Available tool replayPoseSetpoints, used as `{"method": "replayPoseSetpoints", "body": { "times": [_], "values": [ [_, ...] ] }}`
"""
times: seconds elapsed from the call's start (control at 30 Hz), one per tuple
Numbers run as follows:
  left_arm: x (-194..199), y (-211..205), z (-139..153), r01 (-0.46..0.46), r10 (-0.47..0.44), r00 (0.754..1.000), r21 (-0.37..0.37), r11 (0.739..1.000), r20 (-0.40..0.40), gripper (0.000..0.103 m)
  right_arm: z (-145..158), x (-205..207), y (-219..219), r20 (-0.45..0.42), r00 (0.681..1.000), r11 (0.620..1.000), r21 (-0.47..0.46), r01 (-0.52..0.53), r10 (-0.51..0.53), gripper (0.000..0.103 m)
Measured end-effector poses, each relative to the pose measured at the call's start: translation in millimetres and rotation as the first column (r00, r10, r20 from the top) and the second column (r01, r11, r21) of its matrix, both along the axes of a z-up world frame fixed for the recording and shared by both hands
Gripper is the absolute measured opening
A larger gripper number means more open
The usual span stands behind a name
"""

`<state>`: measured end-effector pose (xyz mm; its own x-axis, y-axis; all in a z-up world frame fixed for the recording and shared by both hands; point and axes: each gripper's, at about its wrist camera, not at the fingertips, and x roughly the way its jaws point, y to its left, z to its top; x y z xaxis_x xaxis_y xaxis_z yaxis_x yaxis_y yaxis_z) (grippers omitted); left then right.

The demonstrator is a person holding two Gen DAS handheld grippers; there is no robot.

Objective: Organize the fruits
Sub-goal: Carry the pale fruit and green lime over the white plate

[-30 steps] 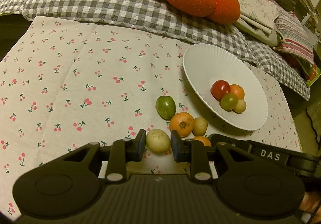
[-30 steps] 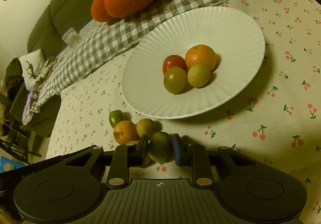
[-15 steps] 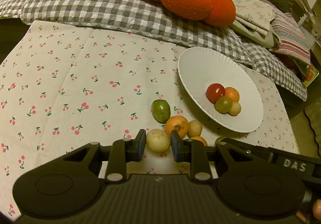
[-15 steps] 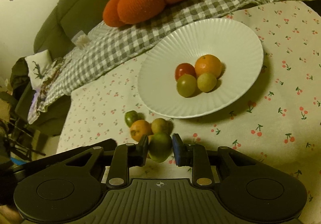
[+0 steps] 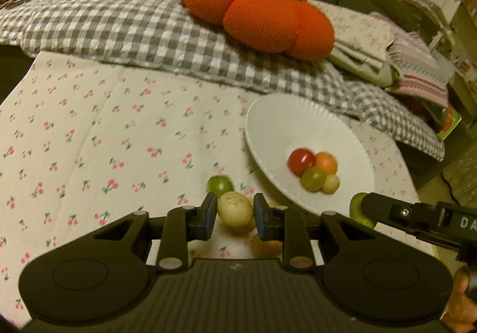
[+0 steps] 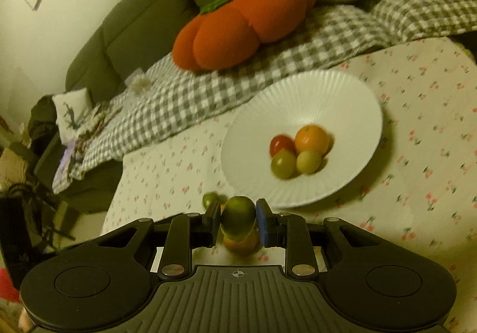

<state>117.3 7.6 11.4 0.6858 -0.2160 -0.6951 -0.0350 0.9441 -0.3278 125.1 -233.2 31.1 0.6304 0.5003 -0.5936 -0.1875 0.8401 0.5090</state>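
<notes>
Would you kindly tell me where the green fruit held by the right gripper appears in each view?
Left wrist: green fruit at lower right, partly hidden behind the right gripper's finger, just below the plate.
Right wrist: bottom centre, clamped in the right gripper.
Shared landmark: the white plate with four fruits.

White ribbed plate on the cherry-print tablecloth of the desk, right of centre in the left wrist view; 4 small round fruits clustered in it. Left of the plate, on the cloth, a green lime-like fruit. Behind the desk, grey-and-white checked blanket with an orange pumpkin-shaped cushion on it.
</notes>
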Motion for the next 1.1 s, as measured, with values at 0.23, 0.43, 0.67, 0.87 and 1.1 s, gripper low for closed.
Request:
{"method": "replayPoseSetpoints", "body": {
  "times": [0.23,0.43,0.67,0.87,1.1],
  "values": [
    [16,-14,7,0.056,-0.055,0.995,-0.011,0.998,0.079,0.025,6,15,-27,0.022,0.994,0.995,-0.013,0.104,-0.103,0.025],
    [36,-31,1,0.108,-0.108,0.988,0.009,0.994,0.106,0.025,2,34,-46,0.014,0.983,0.983,-0.035,0.183,-0.182,0.025],
    [69,-43,-3,0.139,-0.143,0.982,0.045,0.989,0.123,0.025,-7,61,-52,0.016,0.982,0.977,-0.097,0.189,-0.188,0.025],
    [91,-60,-11,0.176,-0.185,0.977,0.087,0.981,0.104,0.025,-19,85,-53,0.000,0.984,0.978,-0.107,0.177,-0.178,0.025],
    [110,-68,-19,0.189,-0.197,0.976,0.085,0.978,0.096,0.025,-25,109,-45,0.014,0.988,0.982,-0.103,0.157,-0.156,0.025]
  ]
}}
